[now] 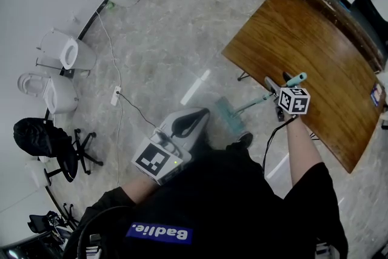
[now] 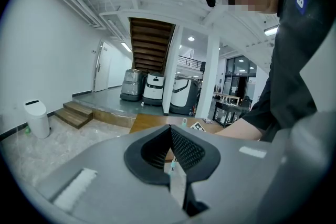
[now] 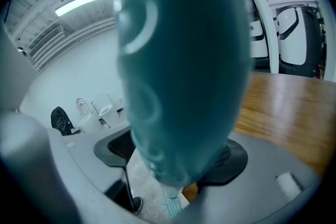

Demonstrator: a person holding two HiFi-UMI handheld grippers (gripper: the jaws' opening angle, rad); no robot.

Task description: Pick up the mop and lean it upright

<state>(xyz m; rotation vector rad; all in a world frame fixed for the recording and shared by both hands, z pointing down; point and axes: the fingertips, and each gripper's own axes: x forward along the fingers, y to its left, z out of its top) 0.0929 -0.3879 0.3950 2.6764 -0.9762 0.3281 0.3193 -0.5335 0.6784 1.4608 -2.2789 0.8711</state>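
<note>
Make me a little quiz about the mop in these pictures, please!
1. True or false: the mop head sits on the floor.
2. Which gripper has the mop handle between its jaws? A left, B right.
3. Fill in: the mop handle stands beside a wooden ____.
Key: 1 true; 2 B, the right gripper; 3 table.

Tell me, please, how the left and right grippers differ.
The left gripper has its jaws together and empty; the right gripper has its jaws apart around the mop handle. The left is held near the person's body; the right reaches to the wooden table. Both carry a marker cube.
</note>
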